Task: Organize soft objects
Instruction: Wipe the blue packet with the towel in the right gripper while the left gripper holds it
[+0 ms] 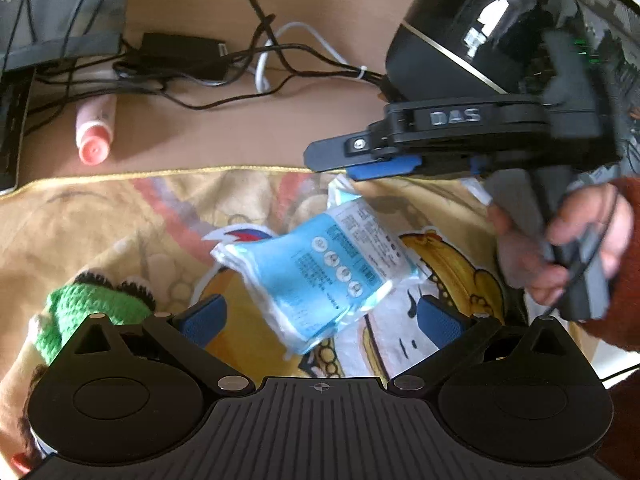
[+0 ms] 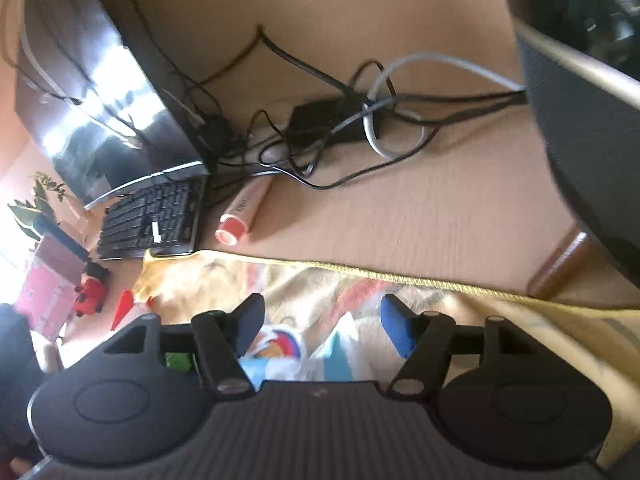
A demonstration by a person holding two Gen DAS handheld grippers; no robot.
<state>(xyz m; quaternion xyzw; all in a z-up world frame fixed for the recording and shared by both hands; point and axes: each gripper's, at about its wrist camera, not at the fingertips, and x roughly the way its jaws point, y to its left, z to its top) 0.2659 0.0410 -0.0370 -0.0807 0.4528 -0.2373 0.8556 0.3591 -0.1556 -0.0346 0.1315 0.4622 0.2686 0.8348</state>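
Lying crumpled on the yellow cartoon-print cloth (image 1: 120, 216), the blue-white soft plastic pack (image 1: 320, 272) sat between the left gripper (image 1: 320, 312)'s released jaws w/ nothing held; right gripper (image 2: 320, 328) hovered w/ jaws spread too. Risk: slick, floppy film could slip or the cloth bunch if pinched at an edge. Only the left view showed the green knitted toy (image 1: 80, 312); only the right showed the black keyboard (image 2: 152, 220) on the table.

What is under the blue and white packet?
The soft blue-and-white plastic packet lies on a yellow cartoon-printed cloth. Whatever part of the picture sits beneath the packet is covered.
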